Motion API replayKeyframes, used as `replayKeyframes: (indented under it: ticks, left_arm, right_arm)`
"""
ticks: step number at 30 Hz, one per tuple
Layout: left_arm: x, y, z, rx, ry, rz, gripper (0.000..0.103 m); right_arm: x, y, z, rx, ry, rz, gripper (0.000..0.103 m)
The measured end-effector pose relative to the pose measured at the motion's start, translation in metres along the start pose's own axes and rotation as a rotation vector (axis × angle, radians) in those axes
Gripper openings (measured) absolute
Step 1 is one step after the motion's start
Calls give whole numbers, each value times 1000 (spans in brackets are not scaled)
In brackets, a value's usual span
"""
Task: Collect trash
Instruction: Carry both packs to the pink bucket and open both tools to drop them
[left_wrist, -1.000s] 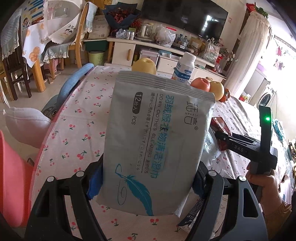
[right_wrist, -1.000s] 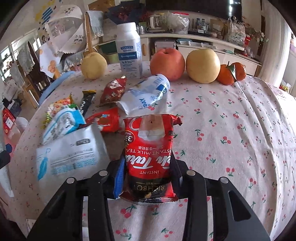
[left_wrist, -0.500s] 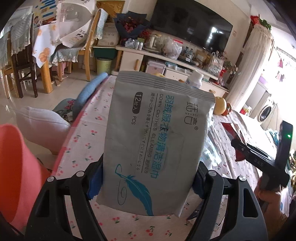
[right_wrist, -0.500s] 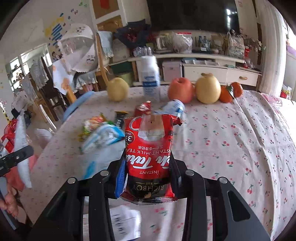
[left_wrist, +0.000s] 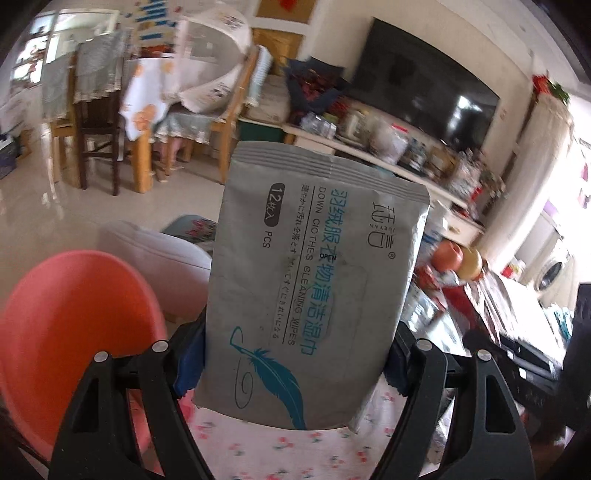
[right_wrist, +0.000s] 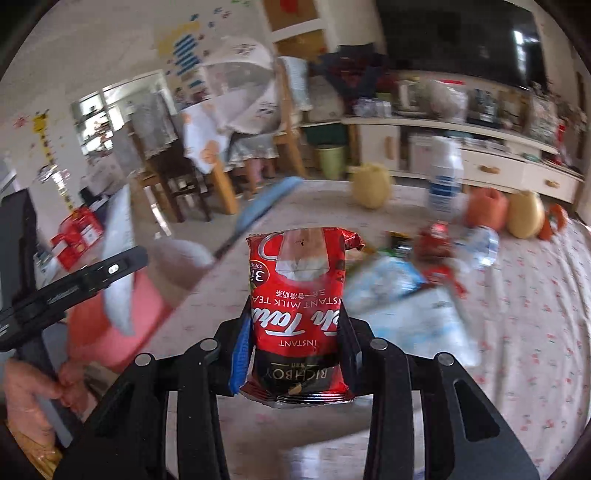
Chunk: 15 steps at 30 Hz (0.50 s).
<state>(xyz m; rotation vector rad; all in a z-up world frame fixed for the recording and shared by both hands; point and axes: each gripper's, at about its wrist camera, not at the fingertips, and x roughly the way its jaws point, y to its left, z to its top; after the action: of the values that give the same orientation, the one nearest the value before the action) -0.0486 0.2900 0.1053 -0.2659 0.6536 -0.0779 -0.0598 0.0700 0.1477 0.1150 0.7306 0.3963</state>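
You have swung both hands off the counter (right_wrist: 517, 332) since the earlier frame, and the pink bin (left_wrist: 74, 325) now fills the left view at 9 o'clock. Your left gripper (left_wrist: 295, 369) has its fingers clamped on the grey wipes pack (left_wrist: 314, 280), upright. Your right gripper (right_wrist: 295, 354) has its fingers clamped on the red milk-tea sachet (right_wrist: 299, 310). Other wrappers (right_wrist: 399, 295) lie at 3 o'clock.

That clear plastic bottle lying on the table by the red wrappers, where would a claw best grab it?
Across the middle of the bottle, from above, claw fingers on either side: it lies flat on the tablecloth, its round body narrow enough to pinch. The view is blurred, so this is a guess.
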Motion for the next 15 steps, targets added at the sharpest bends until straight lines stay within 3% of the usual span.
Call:
replayKeyframes:
  ticks: [10,15]
  left_arm:
    - [-41,101,10,-219,-99,167,77]
    - [-47,145,8,-308,-101,234,77]
  right_arm:
    - [36,139,18,-187,26,162,40]
    - [58,194,20,-256,39,214,40]
